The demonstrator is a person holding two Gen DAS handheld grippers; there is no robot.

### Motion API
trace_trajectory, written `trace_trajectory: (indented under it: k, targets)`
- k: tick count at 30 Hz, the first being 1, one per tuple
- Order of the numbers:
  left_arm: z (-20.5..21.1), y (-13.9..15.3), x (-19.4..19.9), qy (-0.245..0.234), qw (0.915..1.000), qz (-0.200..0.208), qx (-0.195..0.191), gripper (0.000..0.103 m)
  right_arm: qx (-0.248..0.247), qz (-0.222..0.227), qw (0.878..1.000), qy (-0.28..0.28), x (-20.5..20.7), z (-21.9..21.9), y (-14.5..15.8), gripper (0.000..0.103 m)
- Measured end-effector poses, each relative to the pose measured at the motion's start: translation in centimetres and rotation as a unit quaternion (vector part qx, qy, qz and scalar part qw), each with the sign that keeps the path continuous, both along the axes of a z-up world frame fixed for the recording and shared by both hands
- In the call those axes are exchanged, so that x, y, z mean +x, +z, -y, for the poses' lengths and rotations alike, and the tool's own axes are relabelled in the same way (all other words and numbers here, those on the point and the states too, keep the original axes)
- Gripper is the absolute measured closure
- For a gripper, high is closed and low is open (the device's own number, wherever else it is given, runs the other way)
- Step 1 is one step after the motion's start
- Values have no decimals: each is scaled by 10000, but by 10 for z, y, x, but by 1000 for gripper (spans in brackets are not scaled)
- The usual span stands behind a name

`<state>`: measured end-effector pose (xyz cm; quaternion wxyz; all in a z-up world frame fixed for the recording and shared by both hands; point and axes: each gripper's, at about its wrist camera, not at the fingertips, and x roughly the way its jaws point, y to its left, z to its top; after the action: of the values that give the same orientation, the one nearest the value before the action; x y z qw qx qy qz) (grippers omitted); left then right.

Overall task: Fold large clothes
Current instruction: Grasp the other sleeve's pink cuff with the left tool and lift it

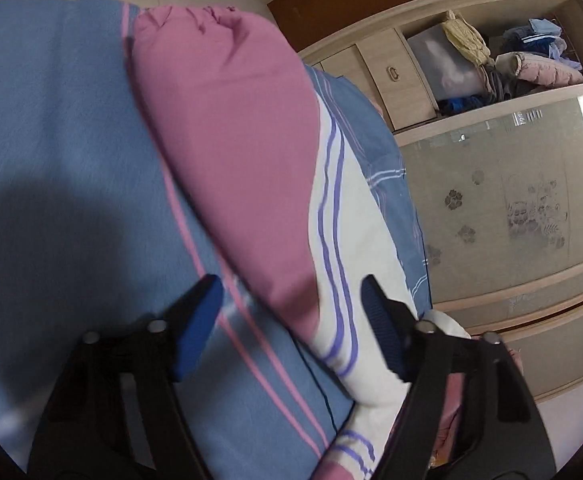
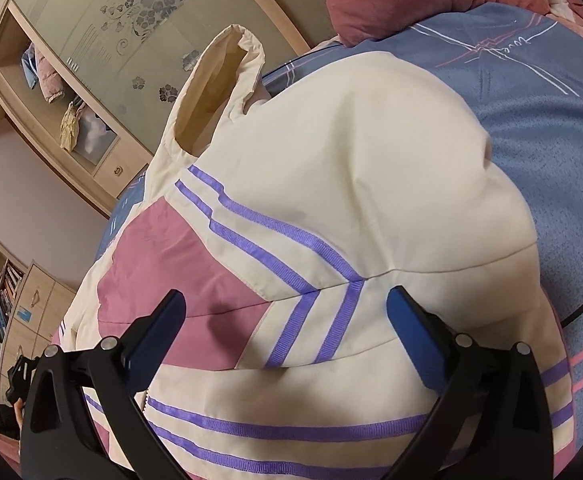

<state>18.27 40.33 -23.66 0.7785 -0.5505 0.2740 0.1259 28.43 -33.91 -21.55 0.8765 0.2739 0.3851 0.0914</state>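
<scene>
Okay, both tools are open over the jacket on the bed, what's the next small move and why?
Probably lower the left tool onto the pink sleeve and pinch it: the sleeve lies stretched out on the blue bedsheet, unfolded, and the jaws stand open with nothing held.

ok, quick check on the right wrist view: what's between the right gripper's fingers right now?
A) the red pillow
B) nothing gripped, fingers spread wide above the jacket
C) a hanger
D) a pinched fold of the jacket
B: the right gripper stands wide open, its blue pads well apart on either side of the purple chevron stripes, with the cream and pink jacket lying flat on the blue bedspread beneath.
</scene>
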Motion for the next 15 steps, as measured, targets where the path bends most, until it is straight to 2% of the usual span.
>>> trace_trajectory:
  k: [4,5,6,7,9,12,14,15]
  targets:
    - [-14,0,20,50,9999,107,91,52,-30,25,10000,10,0,-1,0,2]
    - [-17,-2,24,102,9999,107,31,66,-40,32,10000,17,0,-1,0,2]
    - [-21,-3,24,163,9998,108,37,92,-43,39,10000,23,0,-1,0,2]
    - [-20,2,28,168,9996,215,84,96,-42,44,10000,27,0,-1,0,1]
    - [-13,21,26,253,9982,450,307,98,-25,53,10000,28,0,-1,-1,1]
    - [26,80,26,69,9890,969,1117,98,2,60,10000,36,0,0,-1,1]
    - [66,121,36,-390,9767,1313,1650,98,11,59,10000,42,0,0,-1,1]
    - [99,146,46,-772,9666,1521,1913,98,19,60,10000,46,0,1,0,1]
